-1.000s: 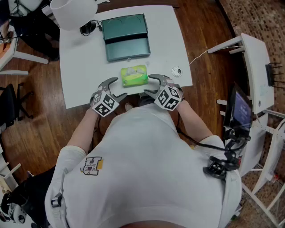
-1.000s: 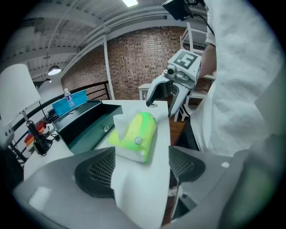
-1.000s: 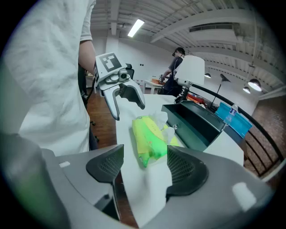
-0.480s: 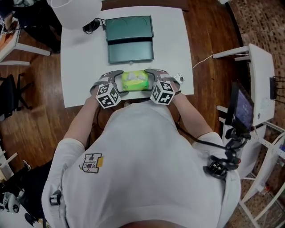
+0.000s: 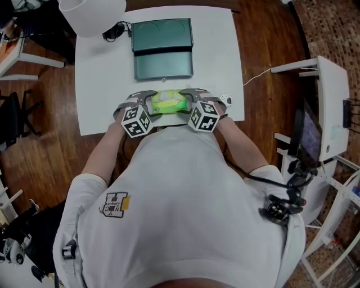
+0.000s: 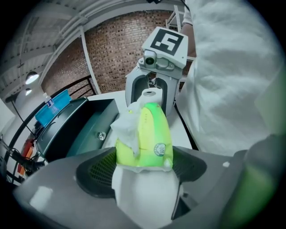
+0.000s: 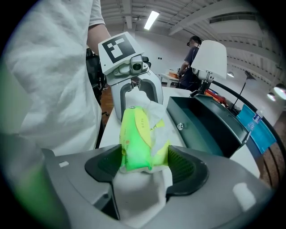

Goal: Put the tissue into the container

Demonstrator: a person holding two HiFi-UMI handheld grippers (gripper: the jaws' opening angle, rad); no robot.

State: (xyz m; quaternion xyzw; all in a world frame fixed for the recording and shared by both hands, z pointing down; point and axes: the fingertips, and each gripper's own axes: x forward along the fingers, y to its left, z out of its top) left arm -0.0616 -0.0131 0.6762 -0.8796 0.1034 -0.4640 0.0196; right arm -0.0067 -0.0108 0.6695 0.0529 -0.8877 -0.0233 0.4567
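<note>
A green tissue pack (image 5: 169,103) with white tissue sticking out lies near the white table's (image 5: 101,84) front edge. My left gripper (image 5: 153,105) takes its left end and my right gripper (image 5: 185,103) its right end. Both pairs of jaws are closing, and the pads touch the pack's sides. In the left gripper view the pack (image 6: 149,134) fills the gap of the left gripper (image 6: 145,163), with the right gripper (image 6: 154,91) facing it. The right gripper view mirrors this: the pack (image 7: 140,138), right gripper (image 7: 145,163), left gripper (image 7: 134,85). The open teal container (image 5: 163,64) stands just behind.
A white lamp shade (image 5: 93,14) and a black device (image 5: 112,32) sit at the table's far left. A small round object (image 5: 226,101) lies right of the right gripper. A side stand with a screen (image 5: 309,140) is at the right. A person (image 7: 192,49) stands far off.
Both grippers moved forward from the table's front edge, came in on the pack from either side, and their jaws closed on its ends.
</note>
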